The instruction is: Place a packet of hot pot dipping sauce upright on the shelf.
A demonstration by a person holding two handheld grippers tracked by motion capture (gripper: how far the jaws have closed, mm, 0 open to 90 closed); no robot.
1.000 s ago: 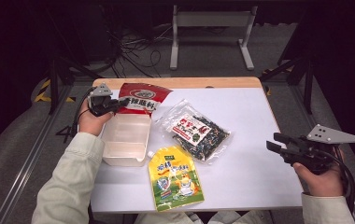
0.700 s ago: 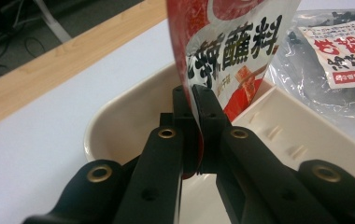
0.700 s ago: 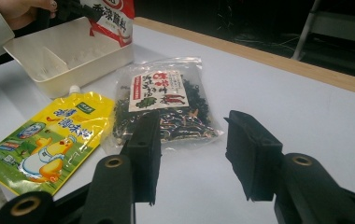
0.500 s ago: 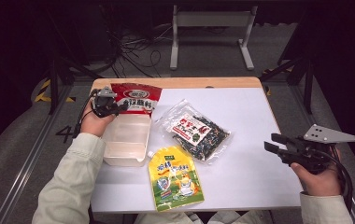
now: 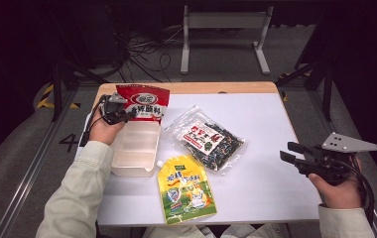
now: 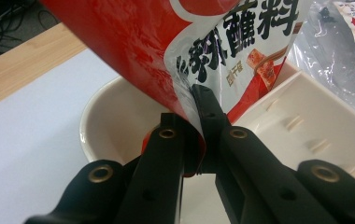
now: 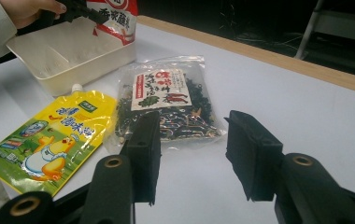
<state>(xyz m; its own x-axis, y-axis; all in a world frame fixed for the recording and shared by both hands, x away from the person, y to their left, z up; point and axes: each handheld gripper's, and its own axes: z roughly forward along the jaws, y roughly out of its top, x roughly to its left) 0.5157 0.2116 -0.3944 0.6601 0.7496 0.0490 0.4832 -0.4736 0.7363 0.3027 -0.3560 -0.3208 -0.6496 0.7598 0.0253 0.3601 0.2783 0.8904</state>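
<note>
My left gripper [image 5: 127, 115] [image 6: 198, 122] is shut on the lower edge of a red and white seasoning packet [image 5: 143, 100] [image 6: 180, 42] [image 7: 115, 18] and holds it upright over the far end of a cream plastic tray [image 5: 136, 148] [image 6: 301, 121] [image 7: 63, 53]. A clear bag of dark dried bits [image 5: 207, 139] [image 7: 168, 102] lies in the middle of the table. A yellow spouted pouch [image 5: 185, 188] [image 7: 49, 144] lies near the front edge. My right gripper [image 5: 289, 151] [image 7: 192, 151] hovers open at the right edge of the table, nothing between its jaws.
The white table [image 5: 266, 124] has a wooden strip [image 5: 216, 88] along its far edge. Beyond it the dark floor holds cables and a white metal stand [image 5: 223, 34]. Bare tabletop lies between the clear bag and my right gripper.
The left gripper has lifted the red packet from lying tilted to standing upright over the tray's far end. The right gripper has stayed in place.
</note>
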